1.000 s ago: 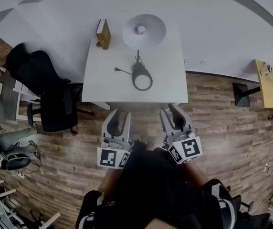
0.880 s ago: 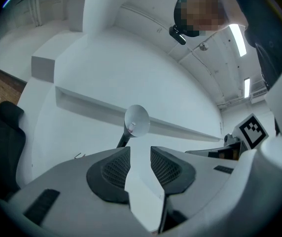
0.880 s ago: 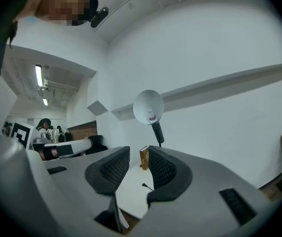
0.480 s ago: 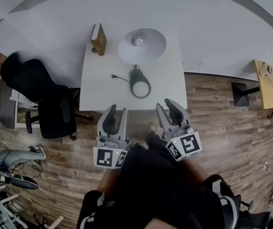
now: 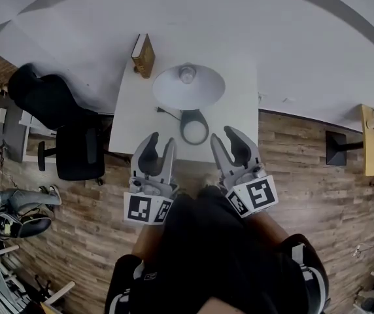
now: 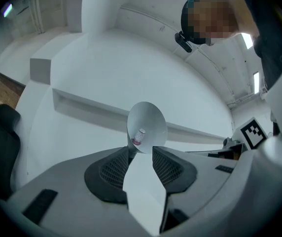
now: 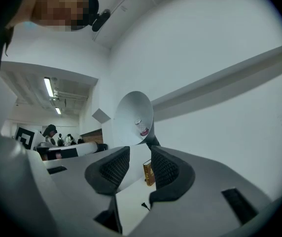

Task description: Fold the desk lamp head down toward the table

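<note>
The desk lamp head [image 5: 188, 87] sits mid-bench [image 5: 135, 116] above its ring base [image 5: 194, 127], with the shade tipped up toward me and not yet folded. At the left, a black chair [image 5: 63, 120] crowds the bench's side and a book [image 5: 143, 55] stands upright at the far corner. My left gripper [image 5: 161, 144] is at the near edge, its jaws just opening and holding nothing. My right gripper [image 5: 225, 138] is half-open and empty. I judge both are aimed to flank the shade. Right of the base the bench is bare.

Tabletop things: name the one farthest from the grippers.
The brown book, upright at the table's far left corner; the white lamp stands nearer, mid-table.
</note>
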Available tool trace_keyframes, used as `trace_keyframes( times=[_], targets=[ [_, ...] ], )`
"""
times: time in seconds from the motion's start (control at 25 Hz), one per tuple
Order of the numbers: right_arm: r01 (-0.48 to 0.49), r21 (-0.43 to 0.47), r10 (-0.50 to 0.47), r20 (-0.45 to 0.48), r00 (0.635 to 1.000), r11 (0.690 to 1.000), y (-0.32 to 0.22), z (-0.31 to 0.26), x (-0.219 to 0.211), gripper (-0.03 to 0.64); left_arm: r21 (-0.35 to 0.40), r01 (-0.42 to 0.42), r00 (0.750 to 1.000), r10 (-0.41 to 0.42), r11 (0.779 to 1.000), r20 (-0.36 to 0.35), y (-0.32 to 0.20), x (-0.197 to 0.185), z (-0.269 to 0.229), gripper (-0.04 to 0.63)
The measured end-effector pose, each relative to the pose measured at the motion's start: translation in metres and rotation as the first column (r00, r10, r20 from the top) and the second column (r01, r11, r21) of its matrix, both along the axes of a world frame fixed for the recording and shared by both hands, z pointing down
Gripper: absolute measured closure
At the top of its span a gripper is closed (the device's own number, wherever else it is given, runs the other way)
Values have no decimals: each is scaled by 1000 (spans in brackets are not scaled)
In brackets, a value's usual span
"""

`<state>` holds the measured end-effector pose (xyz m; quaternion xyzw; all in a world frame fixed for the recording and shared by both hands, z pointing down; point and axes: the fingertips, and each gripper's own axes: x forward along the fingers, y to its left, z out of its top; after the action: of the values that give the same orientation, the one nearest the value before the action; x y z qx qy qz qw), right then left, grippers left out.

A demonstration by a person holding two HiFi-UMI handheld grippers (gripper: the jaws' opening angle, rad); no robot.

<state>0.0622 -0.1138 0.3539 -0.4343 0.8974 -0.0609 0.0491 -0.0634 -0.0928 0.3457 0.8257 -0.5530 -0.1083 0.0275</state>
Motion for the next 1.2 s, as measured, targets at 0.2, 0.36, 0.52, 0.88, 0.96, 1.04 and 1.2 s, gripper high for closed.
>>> trace_keyframes(
  times=[0.2, 0.36, 0.52, 0.88, 0.96, 1.04, 1.2],
  targets=[
    [1, 14, -1, 17, 1000, 1000, -24, -12, -1, 474, 5, -8, 1000, 8, 1000, -2, -20, -2, -13, 439],
    [-28, 35, 27, 40, 999, 999, -39, -27, -5, 468, 15, -44, 999, 44, 999, 1, -38, -6, -23, 430],
    [-54, 37, 52, 59, 997, 998, -48, -35, -8, 462, 25, -80, 997, 79, 997, 5, -53, -8, -32, 422],
    [-74, 52, 71, 56, 996, 996, -67, -40, -13, 459, 34, -121, 993, 120, 992, 9, -81, -4, -38, 422],
    [-74, 51, 71, 52, 996, 996, -72, -39, -13, 459, 33, -125, 992, 125, 992, 8, -84, -1, -37, 422],
    [-70, 49, 67, 48, 997, 996, -75, -38, -13, 459, 32, -126, 992, 126, 992, 8, -86, 1, -36, 422],
    [-55, 47, 53, 39, 998, 997, -79, -35, -15, 459, 23, -125, 992, 125, 992, 7, -89, 2, -33, 422]
  ],
)
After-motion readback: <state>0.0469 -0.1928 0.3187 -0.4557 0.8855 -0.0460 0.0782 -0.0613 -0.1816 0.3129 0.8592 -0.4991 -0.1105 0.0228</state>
